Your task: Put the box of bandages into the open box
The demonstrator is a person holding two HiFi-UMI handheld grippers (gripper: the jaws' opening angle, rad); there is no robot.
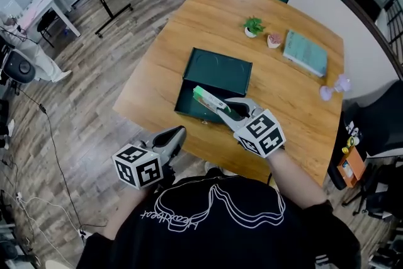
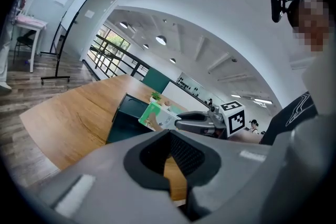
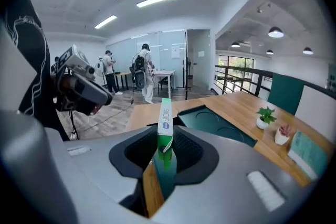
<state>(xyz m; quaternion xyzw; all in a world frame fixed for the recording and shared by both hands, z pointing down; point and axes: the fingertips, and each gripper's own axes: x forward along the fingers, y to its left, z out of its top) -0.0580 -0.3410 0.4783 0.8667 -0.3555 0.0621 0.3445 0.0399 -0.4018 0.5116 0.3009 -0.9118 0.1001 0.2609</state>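
Note:
A dark green open box (image 1: 203,106) lies on the wooden table (image 1: 164,72), its lid (image 1: 218,68) folded back flat. My right gripper (image 1: 221,109) is shut on the box of bandages (image 1: 206,97), a thin green and white carton held tilted just above the open box's base. In the right gripper view the carton (image 3: 164,128) stands edge-on between the jaws, with the open box (image 3: 220,123) beyond. My left gripper (image 1: 179,132) hovers off the table's near edge, shut and empty. In the left gripper view it faces the carton (image 2: 155,115) and the right gripper (image 2: 197,122).
At the table's far side stand a small potted plant (image 1: 254,26), a pink pot (image 1: 274,41), a teal book (image 1: 305,53) and a pale purple object (image 1: 337,86). A stand's legs (image 1: 107,16) rest on the wood floor to the left.

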